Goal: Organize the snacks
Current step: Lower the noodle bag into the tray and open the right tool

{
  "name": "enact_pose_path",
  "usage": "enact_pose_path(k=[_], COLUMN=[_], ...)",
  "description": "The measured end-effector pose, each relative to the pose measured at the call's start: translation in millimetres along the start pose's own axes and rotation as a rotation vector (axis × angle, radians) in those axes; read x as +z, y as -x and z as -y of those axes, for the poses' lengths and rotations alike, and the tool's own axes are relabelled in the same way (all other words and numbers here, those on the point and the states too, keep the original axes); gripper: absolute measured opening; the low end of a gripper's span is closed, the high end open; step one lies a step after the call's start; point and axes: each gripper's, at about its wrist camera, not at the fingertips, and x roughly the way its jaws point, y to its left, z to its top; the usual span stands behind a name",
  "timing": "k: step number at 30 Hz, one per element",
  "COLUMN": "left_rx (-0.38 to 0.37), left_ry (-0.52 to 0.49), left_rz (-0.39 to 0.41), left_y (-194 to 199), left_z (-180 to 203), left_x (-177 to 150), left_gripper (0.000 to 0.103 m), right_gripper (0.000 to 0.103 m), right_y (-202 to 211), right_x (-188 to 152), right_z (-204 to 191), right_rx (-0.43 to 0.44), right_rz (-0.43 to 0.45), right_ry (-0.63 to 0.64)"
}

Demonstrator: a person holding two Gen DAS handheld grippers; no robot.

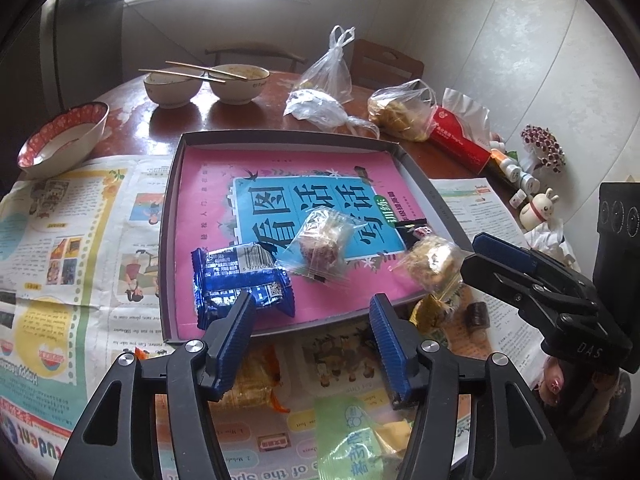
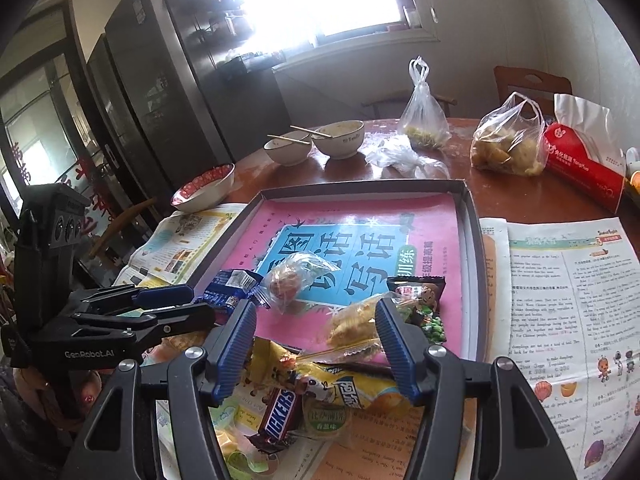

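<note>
A dark shallow tray [image 1: 168, 240] [image 2: 476, 260] lined with a pink book holds a blue packet [image 1: 240, 280] [image 2: 228, 286], a clear-wrapped sweet [image 1: 320, 240] [image 2: 288, 284], a dark packet of green peas [image 2: 424, 300] and a clear-wrapped yellowish snack [image 1: 432, 264] [image 2: 352, 328] at its near edge. My left gripper [image 1: 312, 312] [image 2: 200, 304] stands open over the tray's near rim, its left finger at the blue packet's edge. My right gripper [image 2: 314, 316] [image 1: 470, 258] is open; the yellowish snack lies beside its right finger, unpinched. A Snickers bar [image 2: 280, 412], a yellow packet [image 2: 344, 384] and a green packet [image 1: 352, 432] lie loose on the newspaper.
Newspaper [image 1: 60, 240] covers the near part of the round wooden table. Behind the tray stand two bowls with chopsticks [image 1: 200, 80], a red-patterned bowl [image 1: 60, 136], tied plastic bags [image 1: 400, 108], a red tissue pack [image 2: 580, 160], and small bottles and a rabbit figurine [image 1: 536, 204]. Chairs stand behind.
</note>
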Motion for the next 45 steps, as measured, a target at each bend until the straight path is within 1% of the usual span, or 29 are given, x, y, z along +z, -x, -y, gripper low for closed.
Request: enact_pose_path(k=[4,7,11,14,20,24,28,31,36,45], left_rx=[-0.004,-0.005,-0.006,-0.008,-0.004,0.002,0.006,0.008,-0.005,-0.030], left_ry=[-0.006,-0.008,-0.011,-0.011,-0.008,-0.014,-0.009,-0.012,-0.032,-0.077], left_rz=[0.011,0.015,0.012,0.011,0.025,0.040,0.053,0.057,0.073,0.053], left_y=[5.8,8.4,9.2,9.6,14.8,21.0,26.2,27.9,33.6,35.6], left_z=[1.9,3.0,3.1,2.1,-1.9,-2.0,-3.0,-2.5,1.3,10.6], left_x=[-4.7,-8.0,-12.1,-13.8,-16.0,-18.4,-21.1,-23.7,-31.3,-47.2], left_gripper=[0.064,0.064,0.064,0.064,0.065,0.068,0.070,0.071,0.071,0.071], right_gripper=[0.062,0.063,0.064,0.064,0.064,0.064,0.065,0.068,0.069,0.069], right_y=[6.0,5.3,-5.6,-14.1,-22.3,-8.8,9.5,19.9,29.1,31.8], right_x=[-3.3,-6.4,-10.0,-11.7,-12.7,-11.3,-10.4,-12.1,-19.8,-37.8], right_z=[-3.1,-4.6,-0.7,0.8,-6.5,-6.8,-6.4,-5.6,-4.3,-9.8], right_rx=[-0.007,-0.012,-0.030,-0.023,-0.013,-0.013,-0.034,-0.050,-0.089,-0.136], right_rz=[0.010,-0.001,-0.025,-0.043,-0.054,-0.016,0.024,0.044,0.053,0.043], right_ry=[0.011,0.016,-0.004,-0.020,-0.007,0.000,0.016,0.029,0.049,0.095])
